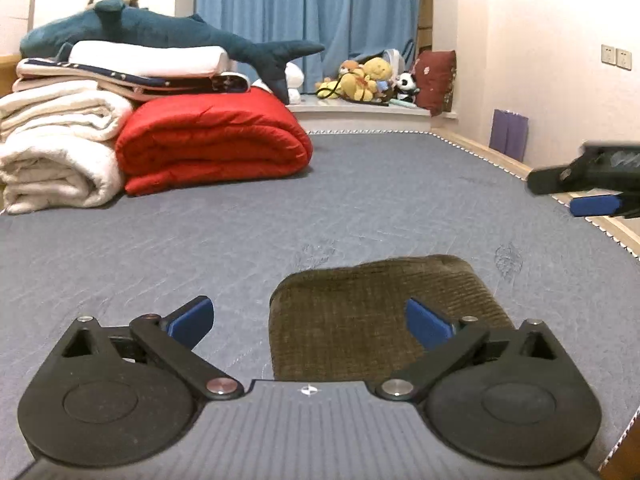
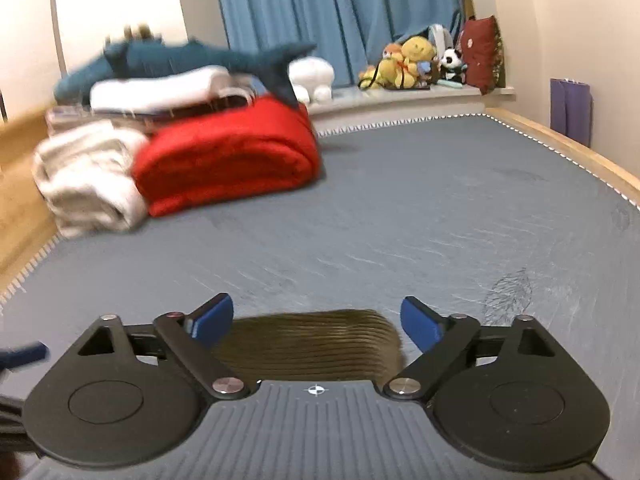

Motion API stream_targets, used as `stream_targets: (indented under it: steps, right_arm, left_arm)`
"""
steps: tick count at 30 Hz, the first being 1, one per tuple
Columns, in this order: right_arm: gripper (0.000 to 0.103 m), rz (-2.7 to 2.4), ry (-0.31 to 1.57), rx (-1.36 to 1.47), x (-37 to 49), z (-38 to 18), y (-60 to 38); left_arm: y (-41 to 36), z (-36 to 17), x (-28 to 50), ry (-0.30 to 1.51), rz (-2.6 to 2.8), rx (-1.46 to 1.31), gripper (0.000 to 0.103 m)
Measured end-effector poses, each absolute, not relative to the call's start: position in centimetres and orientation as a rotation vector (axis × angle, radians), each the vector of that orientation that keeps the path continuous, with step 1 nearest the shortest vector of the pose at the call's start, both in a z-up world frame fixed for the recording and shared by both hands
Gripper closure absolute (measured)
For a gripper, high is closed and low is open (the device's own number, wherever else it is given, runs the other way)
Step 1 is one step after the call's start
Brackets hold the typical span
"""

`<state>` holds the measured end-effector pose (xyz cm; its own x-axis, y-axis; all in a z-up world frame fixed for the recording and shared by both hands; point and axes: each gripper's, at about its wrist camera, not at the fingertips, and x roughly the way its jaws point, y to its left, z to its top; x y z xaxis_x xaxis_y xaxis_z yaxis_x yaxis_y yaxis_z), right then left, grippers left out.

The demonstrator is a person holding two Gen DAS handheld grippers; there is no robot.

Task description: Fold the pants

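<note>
The pants (image 1: 380, 312) lie folded into a compact olive-brown block on the grey bed (image 1: 280, 208), low and right of centre in the left wrist view. The left hand-held gripper (image 1: 308, 320) hangs above them with its blue pads (image 1: 192, 318) spread wide apart — nothing clamped between. In the right wrist view the right hand-held gripper (image 2: 316, 322) is likewise spread, empty, the pants showing between its fingers at bottom centre. Upper left — a red quilt (image 1: 212, 144), white blankets (image 1: 56, 160) and a plush shark (image 1: 160, 28).
</note>
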<state>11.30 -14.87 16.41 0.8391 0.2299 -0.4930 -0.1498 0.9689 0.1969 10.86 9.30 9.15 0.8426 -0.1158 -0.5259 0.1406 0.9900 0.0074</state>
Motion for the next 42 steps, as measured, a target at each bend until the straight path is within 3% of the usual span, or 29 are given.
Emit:
stream_targets:
  steps: [5,10,16,42]
  right_arm:
    - [0.004,0.234,0.567,0.181,7.3,18.0,-14.5]
    - [0.003,0.198,0.576,0.117,4.9,15.6,-14.9]
    - [0.003,0.147,0.729,0.080,5.6,11.3,-14.6]
    - [0.001,0.222,0.785,-0.046,5.0,10.2,-11.8]
  left_arm:
    - [9.6,8.8,9.5,0.620,-0.110,-0.017,0.000]
    - [8.8,6.6,9.2,0.690,-0.084,0.012,0.000]
    - [8.3,4.2,10.1,0.763,-0.110,0.041,0.000]
    - [6.3,2.4,10.3,0.840,-0.136,0.045,0.000]
